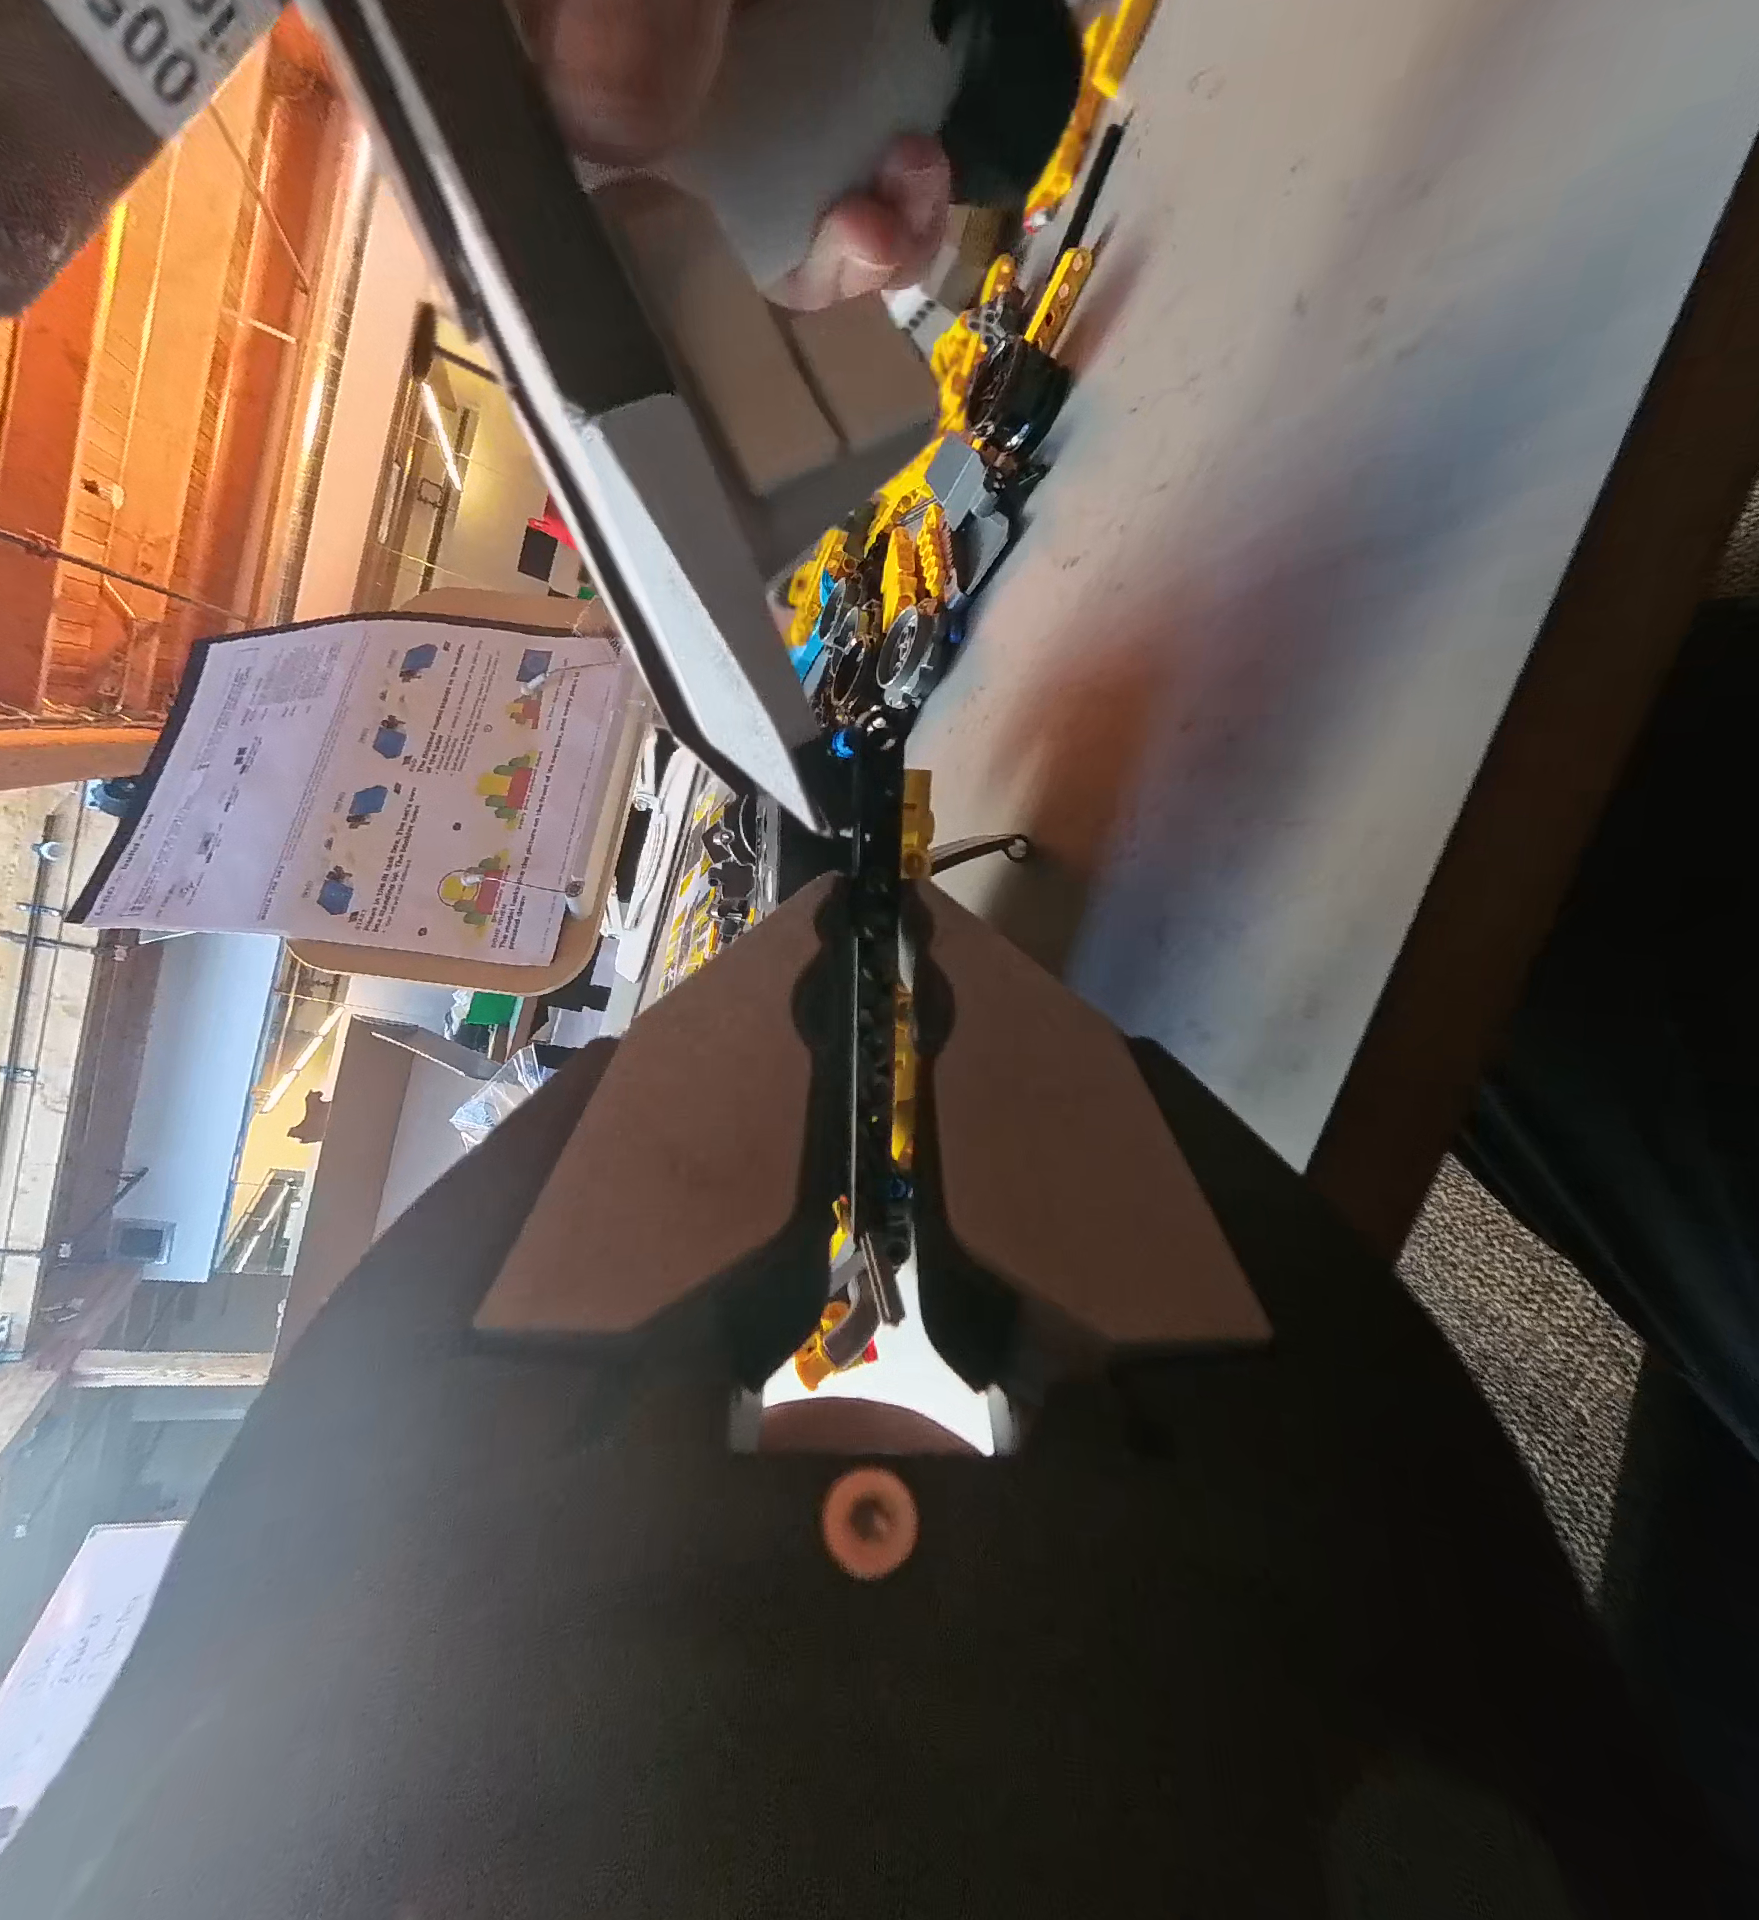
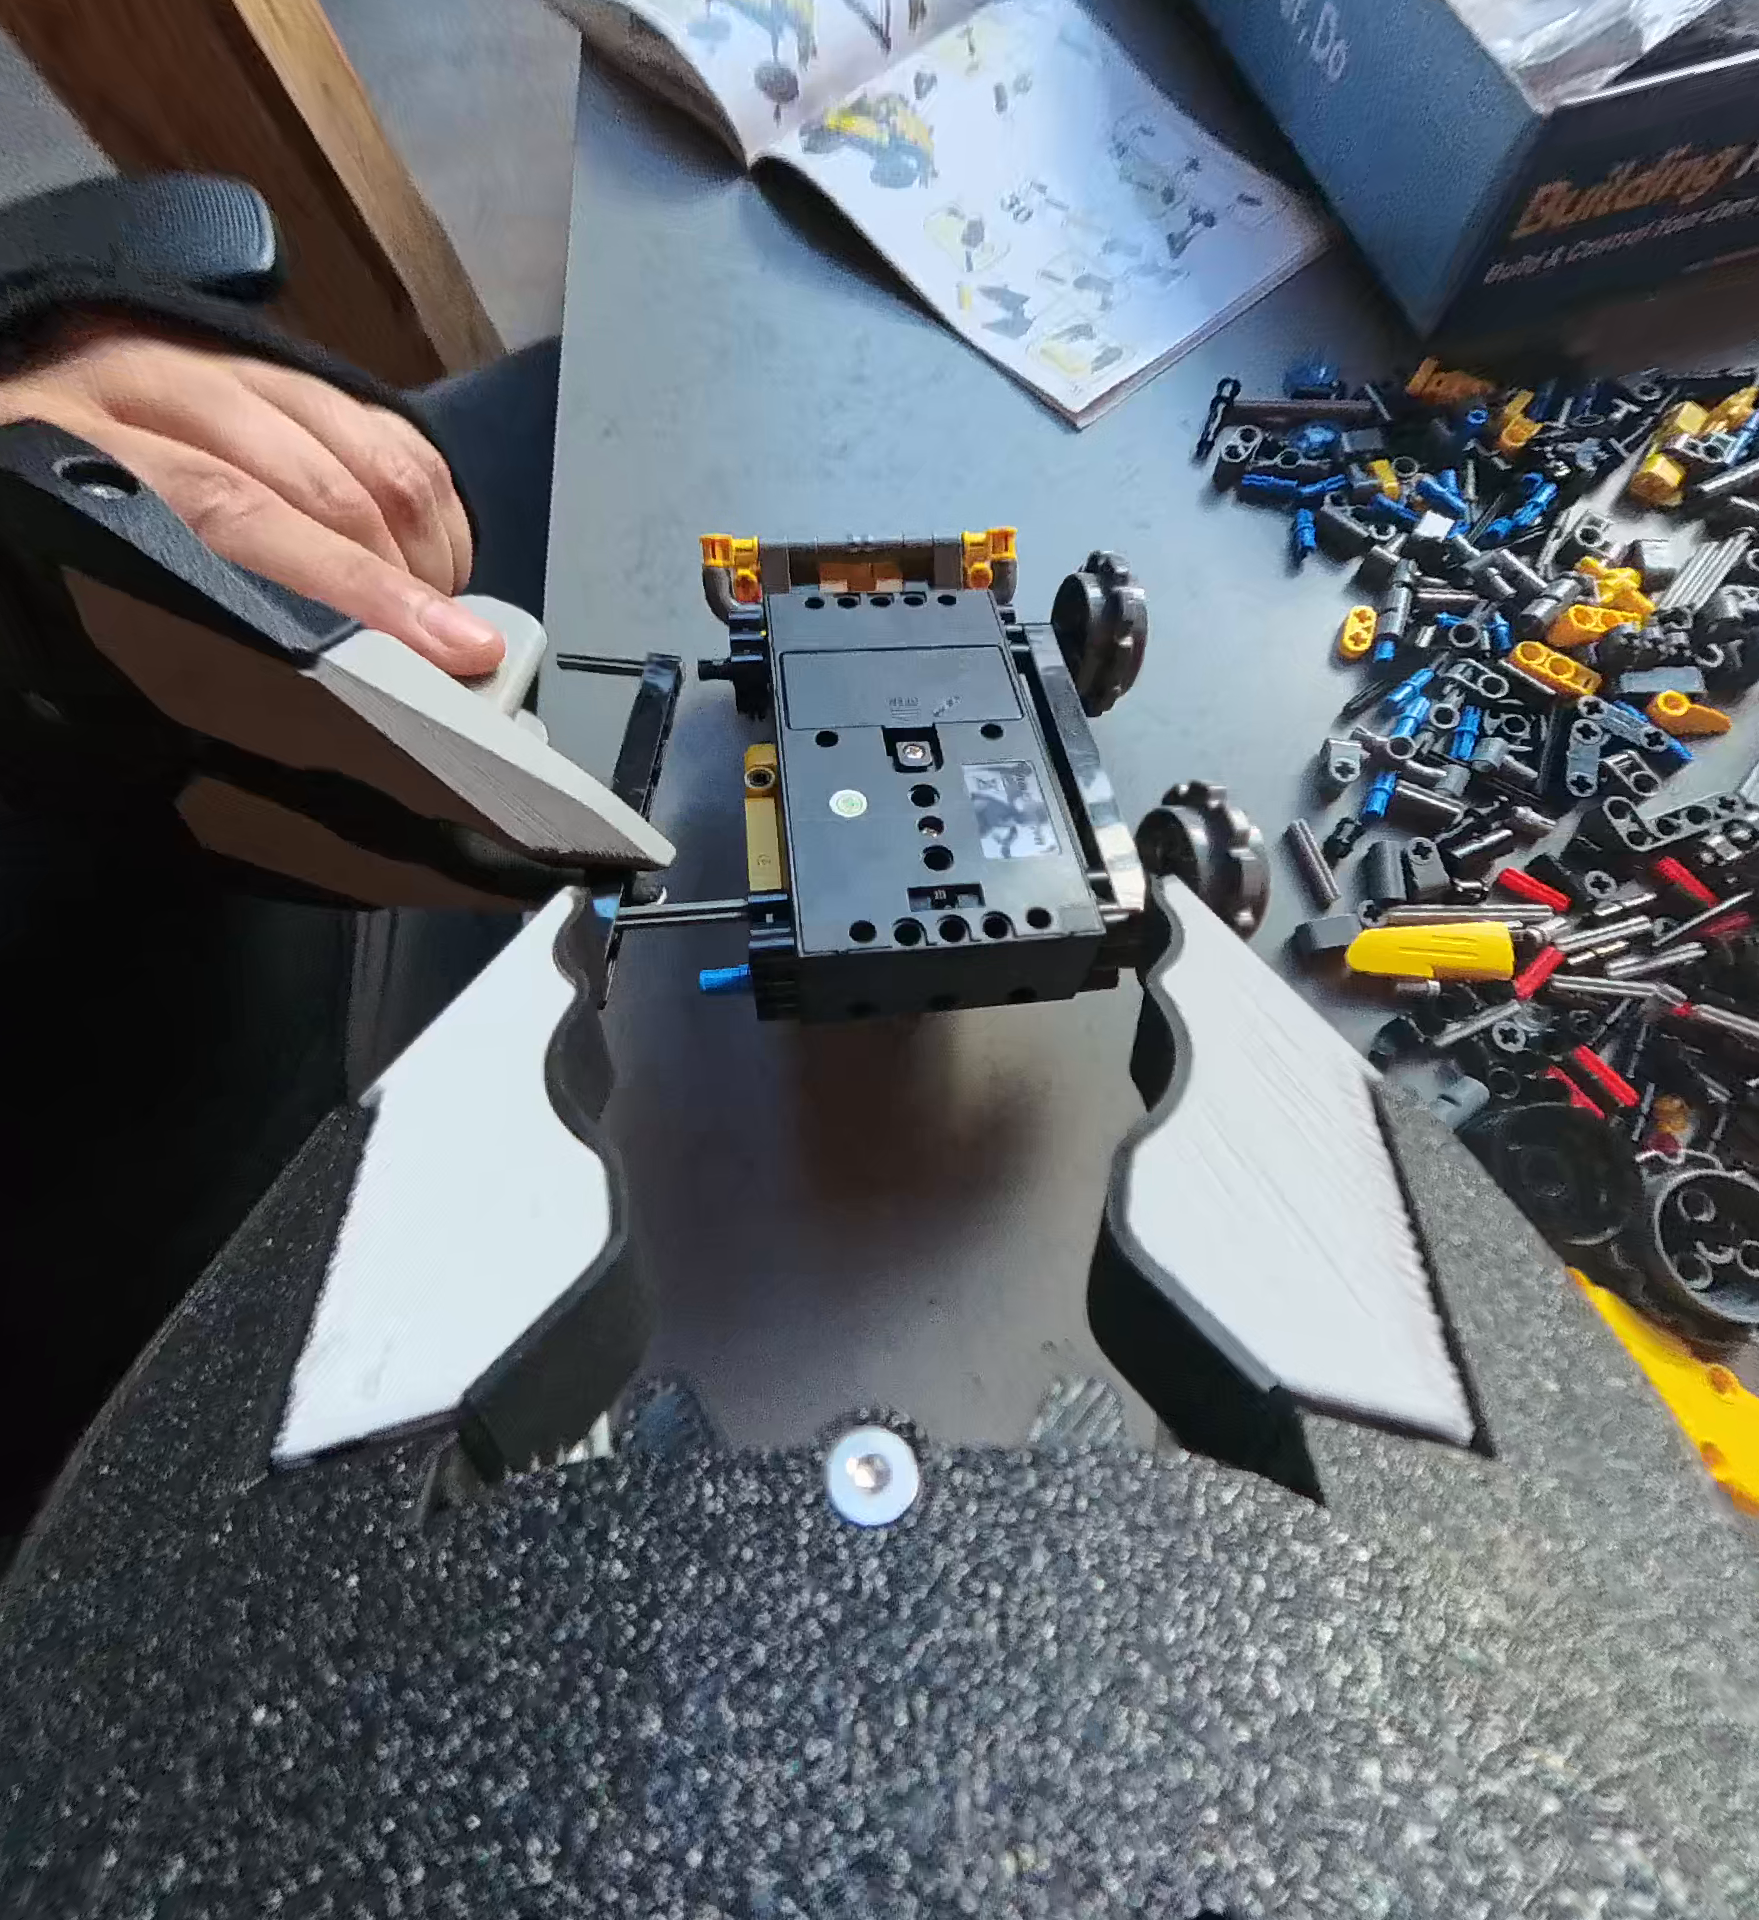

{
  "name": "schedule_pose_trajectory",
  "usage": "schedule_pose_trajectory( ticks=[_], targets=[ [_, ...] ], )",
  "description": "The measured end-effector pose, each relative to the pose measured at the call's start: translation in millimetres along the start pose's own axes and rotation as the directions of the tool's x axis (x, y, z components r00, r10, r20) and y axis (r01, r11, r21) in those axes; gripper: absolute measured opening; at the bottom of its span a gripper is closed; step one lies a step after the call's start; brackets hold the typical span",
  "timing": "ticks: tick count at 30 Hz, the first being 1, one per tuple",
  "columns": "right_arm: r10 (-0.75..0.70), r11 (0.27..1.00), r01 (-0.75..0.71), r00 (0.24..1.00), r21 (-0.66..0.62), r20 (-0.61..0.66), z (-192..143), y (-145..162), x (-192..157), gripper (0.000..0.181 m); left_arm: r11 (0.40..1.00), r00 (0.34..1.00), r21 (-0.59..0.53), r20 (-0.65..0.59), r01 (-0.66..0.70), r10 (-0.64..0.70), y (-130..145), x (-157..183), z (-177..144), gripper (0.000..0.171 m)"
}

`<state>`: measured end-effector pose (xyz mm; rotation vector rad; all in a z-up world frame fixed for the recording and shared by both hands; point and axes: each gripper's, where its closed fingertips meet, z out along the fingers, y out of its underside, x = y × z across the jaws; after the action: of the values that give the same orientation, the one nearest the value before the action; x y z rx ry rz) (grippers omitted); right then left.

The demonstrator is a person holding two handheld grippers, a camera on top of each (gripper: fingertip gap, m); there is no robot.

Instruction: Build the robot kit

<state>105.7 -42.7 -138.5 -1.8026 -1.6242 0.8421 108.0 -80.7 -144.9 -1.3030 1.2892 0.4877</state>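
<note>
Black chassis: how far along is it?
Done: the chassis core, two dark wheels on one side. In hand: left claw pinches a black beam on its other side; right claw straddles the chassis. Left: a big pile of loose parts.

In the right wrist view, the left gripper (image 2: 636,868) covers the end of the black beam (image 2: 646,748) at the model's side, so the grip itself is hidden. The blue box (image 2: 1477,177) at the tabletop's far right corner is cut by the top and right edges. The yellow panel (image 2: 1685,1392) runs behind the gripper body. In the left wrist view, the loose parts (image 1: 916,582) are blurred.
</note>
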Motion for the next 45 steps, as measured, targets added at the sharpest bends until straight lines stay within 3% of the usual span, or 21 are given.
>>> schedule_pose_trajectory(
  ticks=[9,15,18,22,26,30,37,45],
  targets=[
    [0.000,0.959,0.038,0.991,-0.280,0.133,4.1,5.5,-2.2,0.098,1.000,1.000,-0.007,0.014,-0.007,0.007,-1.2,-0.6,4.0,0.005],
    [-0.035,0.950,0.073,0.991,-0.305,0.127,0.1,-10.7,1.9,0.098,1.000,1.000,-0.010,0.015,-0.007,0.007,-1.3,-0.8,4.3,0.006],
    [-0.051,0.910,0.086,0.994,-0.406,0.096,1.3,-2.5,9.5,0.098,1.000,1.000,-0.011,0.015,-0.004,0.004,-1.2,-0.8,4.3,0.006],
    [-0.021,0.862,0.107,0.984,-0.495,0.176,4.5,5.7,0.4,0.098,1.000,1.000,-0.012,0.017,-0.002,0.002,-1.2,-0.6,4.8,0.005],
    [0.011,0.843,0.095,0.981,-0.529,0.194,5.9,7.4,0.4,0.098,1.000,1.000,-0.024,0.021,-0.001,0.001,0.1,-2.2,6.3,0.005],
    [0.052,0.833,0.089,0.970,-0.546,0.237,4.0,8.9,-7.2,0.111,0.999,1.000,-0.041,0.023,-0.001,0.002,0.9,-4.1,7.4,0.004],
    [0.040,0.810,0.087,0.978,-0.580,0.203,7.2,13.1,-3.7,0.104,0.999,0.999,-0.042,0.039,-0.023,0.024,1.6,-5.3,7.8,0.004],
    [0.041,0.856,0.079,0.975,-0.511,0.219,10.1,12.0,-2.2,0.103,0.997,0.998,-0.065,0.043,-0.031,0.034,-1.3,-5.6,10.2,0.004]
  ],
)
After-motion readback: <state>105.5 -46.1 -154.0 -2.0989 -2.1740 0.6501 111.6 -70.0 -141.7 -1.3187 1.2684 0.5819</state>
